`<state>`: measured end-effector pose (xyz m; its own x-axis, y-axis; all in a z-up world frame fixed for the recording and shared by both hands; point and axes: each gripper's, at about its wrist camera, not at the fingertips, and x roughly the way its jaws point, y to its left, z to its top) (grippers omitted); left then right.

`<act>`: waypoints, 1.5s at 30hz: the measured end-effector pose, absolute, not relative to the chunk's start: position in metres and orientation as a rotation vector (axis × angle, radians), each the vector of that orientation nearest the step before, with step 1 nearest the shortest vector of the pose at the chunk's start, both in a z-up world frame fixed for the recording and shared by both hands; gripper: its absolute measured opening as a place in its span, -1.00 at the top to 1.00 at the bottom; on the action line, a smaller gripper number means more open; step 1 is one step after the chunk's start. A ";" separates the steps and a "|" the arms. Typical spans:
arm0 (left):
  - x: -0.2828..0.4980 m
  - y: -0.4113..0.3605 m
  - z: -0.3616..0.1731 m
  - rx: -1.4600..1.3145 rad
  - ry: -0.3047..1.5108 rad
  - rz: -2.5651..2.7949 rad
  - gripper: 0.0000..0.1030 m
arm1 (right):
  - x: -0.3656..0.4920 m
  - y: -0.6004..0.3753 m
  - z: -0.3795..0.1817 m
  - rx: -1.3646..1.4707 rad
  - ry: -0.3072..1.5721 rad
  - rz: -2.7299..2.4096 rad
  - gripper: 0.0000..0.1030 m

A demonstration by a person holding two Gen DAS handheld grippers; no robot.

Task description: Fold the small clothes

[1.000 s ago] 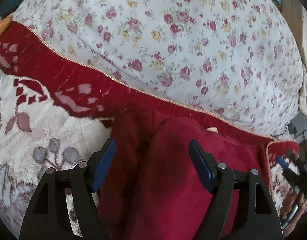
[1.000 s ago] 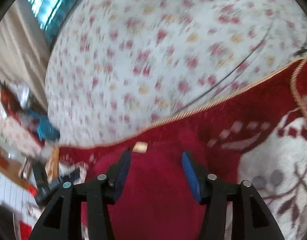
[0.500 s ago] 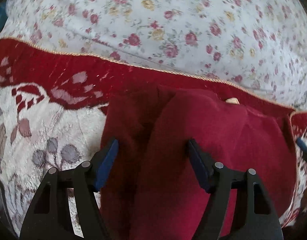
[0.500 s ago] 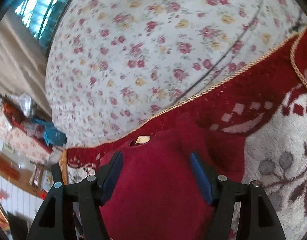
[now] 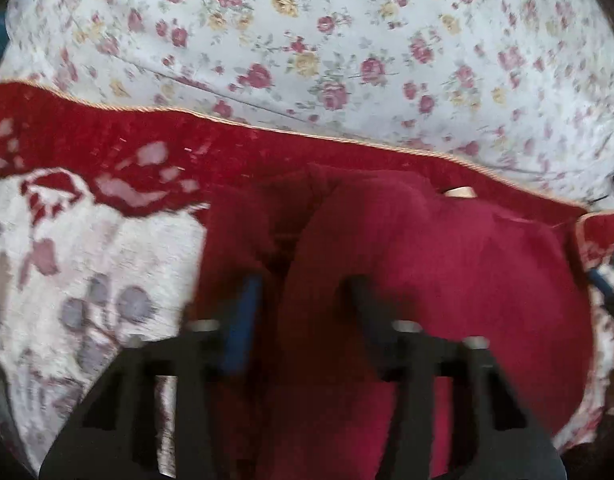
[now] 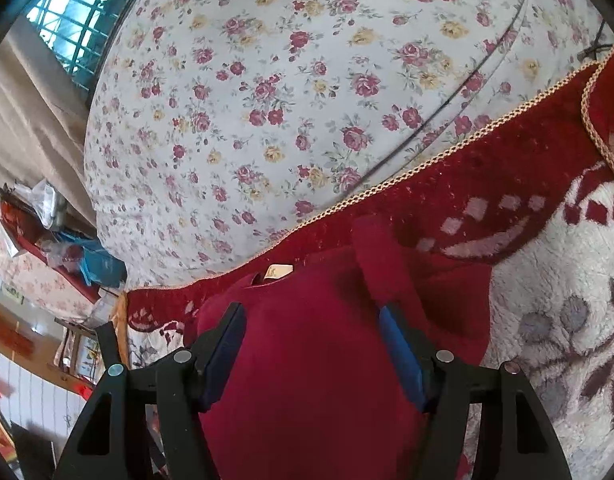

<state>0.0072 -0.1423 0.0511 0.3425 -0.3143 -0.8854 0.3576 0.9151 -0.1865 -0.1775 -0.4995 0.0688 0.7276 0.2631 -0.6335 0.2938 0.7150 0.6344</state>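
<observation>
- A fluffy patterned blanket (image 5: 87,264) with gold cord edge lies under the red garment (image 5: 447,272); floral bedsheet (image 6: 267,100) behind.
- Left gripper (image 5: 303,300) has just been closing on a garment fold; whether it pinches is unclear.
- Right gripper (image 6: 311,332) stands apart over the soft garment.

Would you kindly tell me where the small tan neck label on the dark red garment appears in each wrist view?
Left wrist view: the tan label sits right of centre, at the dark red garment's far edge.
Right wrist view: the label sits left of centre, beyond the open right claw.
Shared landmark: the gold braided trim edging the red blanket, just beyond the label.
</observation>
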 end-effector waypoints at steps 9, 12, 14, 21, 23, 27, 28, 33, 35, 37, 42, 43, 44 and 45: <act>-0.010 -0.127 0.067 -0.027 1.081 -0.391 0.80 | -0.180 -0.495 0.088 0.648 0.728 -0.086 -0.29; -0.019 -0.124 0.074 0.000 1.053 -0.369 0.80 | -0.172 -0.483 0.086 0.608 0.768 -0.034 -0.29; -0.021 -0.124 0.074 0.021 1.037 -0.370 0.80 | -0.163 -0.472 0.082 0.545 0.808 -0.005 -0.29; -0.008 -0.122 0.049 -0.055 1.114 -0.373 0.66 | -0.137 -0.488 0.025 0.472 0.960 -0.199 0.09; -0.007 -0.118 0.051 -0.078 1.125 -0.369 0.53 | -0.139 -0.482 0.038 0.427 0.954 -0.210 0.09; -0.019 -0.110 0.059 -0.096 1.117 -0.359 0.42 | -0.160 -0.456 0.065 0.363 0.932 -0.151 0.03; -0.027 -0.109 0.063 -0.073 1.102 -0.358 0.35 | -0.164 -0.451 0.068 0.368 0.941 -0.130 0.00; -0.060 -0.106 0.070 0.011 1.110 -0.382 0.22 | -0.169 -0.423 0.038 0.214 1.095 -0.106 -0.26; -0.079 -0.095 0.071 0.032 1.106 -0.381 0.13 | -0.165 -0.416 0.046 0.207 1.090 -0.146 -0.25; -0.089 -0.082 0.064 0.019 1.125 -0.369 -0.13 | -0.162 -0.409 0.067 0.283 1.013 -0.089 -0.25; -0.087 -0.064 0.053 -0.090 1.159 -0.372 -0.13 | -0.109 -0.341 0.094 0.233 0.932 0.086 -0.10; -0.085 -0.062 0.052 -0.112 1.160 -0.375 -0.13 | -0.095 -0.322 0.092 0.179 0.945 0.095 0.06; -0.083 -0.062 0.052 -0.115 1.160 -0.379 -0.13 | -0.077 -0.304 0.087 0.132 0.959 0.091 0.07; -0.081 -0.062 0.051 -0.111 1.160 -0.385 -0.13 | -0.059 -0.288 0.078 0.109 0.979 0.102 0.08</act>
<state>-0.0812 -0.0618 0.0506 0.3421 -0.3517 -0.8714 0.2388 0.9294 -0.2814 -0.0592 -0.2875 0.0785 0.5539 0.1352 -0.8215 -0.0371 0.9897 0.1379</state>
